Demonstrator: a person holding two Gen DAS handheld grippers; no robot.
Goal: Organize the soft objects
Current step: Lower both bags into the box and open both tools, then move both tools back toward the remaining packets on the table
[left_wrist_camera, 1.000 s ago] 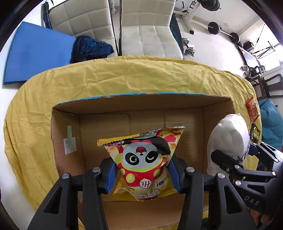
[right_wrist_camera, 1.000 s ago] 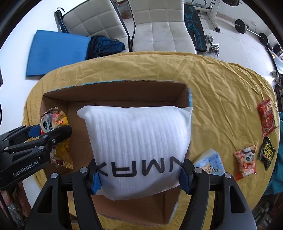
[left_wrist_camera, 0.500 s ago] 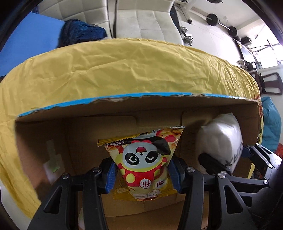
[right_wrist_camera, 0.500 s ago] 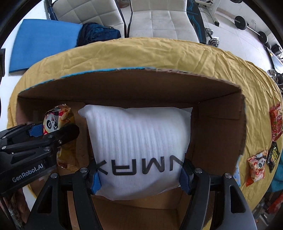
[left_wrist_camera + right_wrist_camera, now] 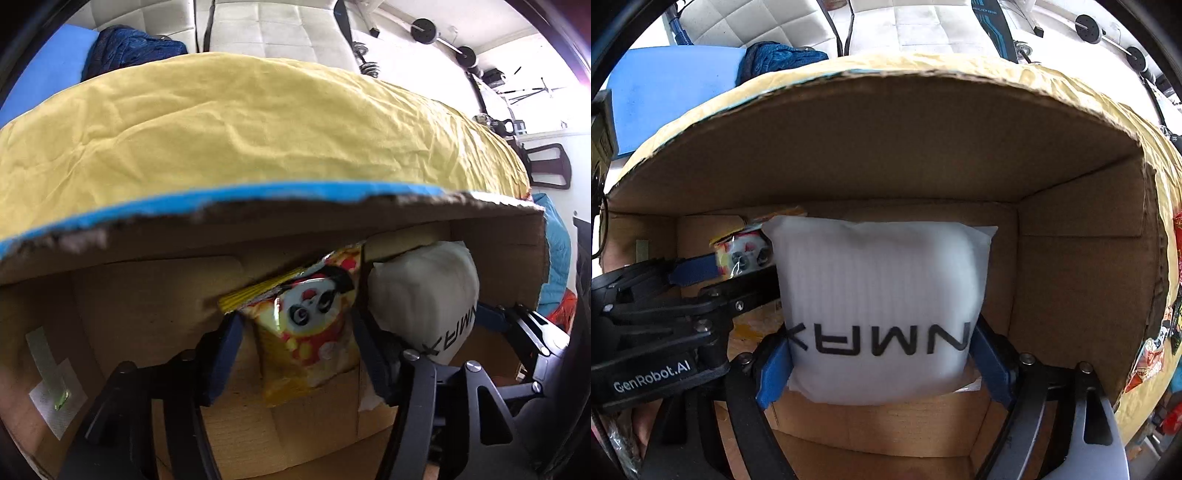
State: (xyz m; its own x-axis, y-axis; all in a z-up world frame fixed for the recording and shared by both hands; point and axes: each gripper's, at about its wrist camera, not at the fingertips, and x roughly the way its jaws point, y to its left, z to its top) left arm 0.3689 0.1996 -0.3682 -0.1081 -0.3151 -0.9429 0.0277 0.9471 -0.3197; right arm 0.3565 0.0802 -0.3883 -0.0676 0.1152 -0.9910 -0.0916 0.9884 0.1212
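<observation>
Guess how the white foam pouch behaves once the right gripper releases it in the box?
White foam pouch looks puffy and light; likely compliant, since its edges dent at the right gripper. Standing on edge in the cardboard box, it may slump or tip.

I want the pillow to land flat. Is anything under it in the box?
Nothing visible blocks it. The white pillow, pinched by the right claw, hangs over bare cardboard box floor. The panda snack bag, in the left claw, sits beside it, not beneath.
</observation>
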